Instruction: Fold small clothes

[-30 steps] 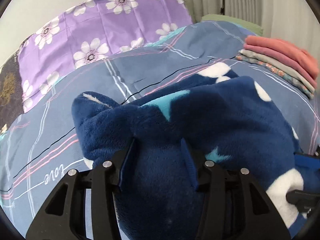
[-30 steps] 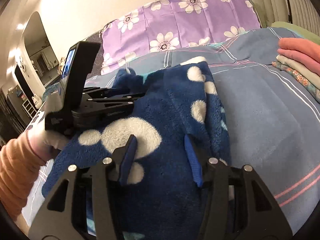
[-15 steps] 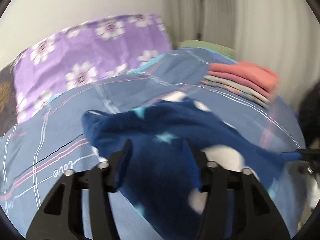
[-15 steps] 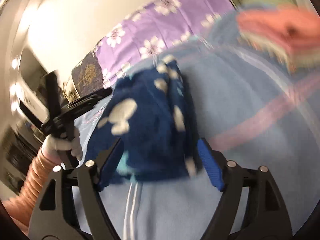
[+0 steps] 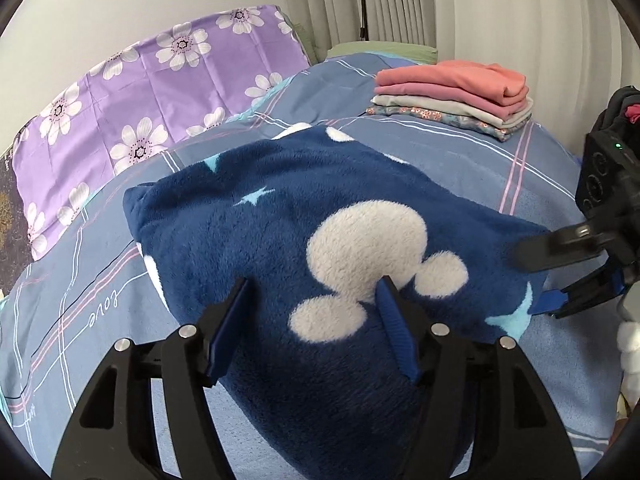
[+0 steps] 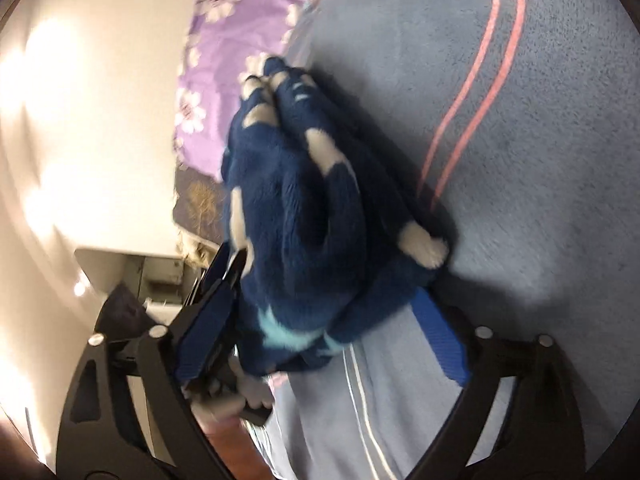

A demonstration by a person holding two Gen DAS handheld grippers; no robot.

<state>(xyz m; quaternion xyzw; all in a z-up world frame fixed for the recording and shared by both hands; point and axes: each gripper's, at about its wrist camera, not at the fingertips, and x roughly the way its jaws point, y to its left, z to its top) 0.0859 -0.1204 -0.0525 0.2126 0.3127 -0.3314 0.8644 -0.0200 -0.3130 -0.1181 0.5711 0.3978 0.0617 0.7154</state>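
On the blue plaid bed [image 5: 460,160], a stack of folded clothes [image 5: 452,96] waits by the far edge. Mid-bed, our fleece garment [image 5: 304,216] lies folded. Left claw [image 5: 312,328] and right claw [image 6: 320,324], jaws just opened, straddle it ungripped; stacking remains, we judge.

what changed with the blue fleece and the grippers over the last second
Both grippers' jaws have just been opening. The left gripper let the navy fleece garment settle flat on the bed sheet; the right gripper rolled onto its side, the folded edge loose between its jaws. The stack of folded clothes stayed put.
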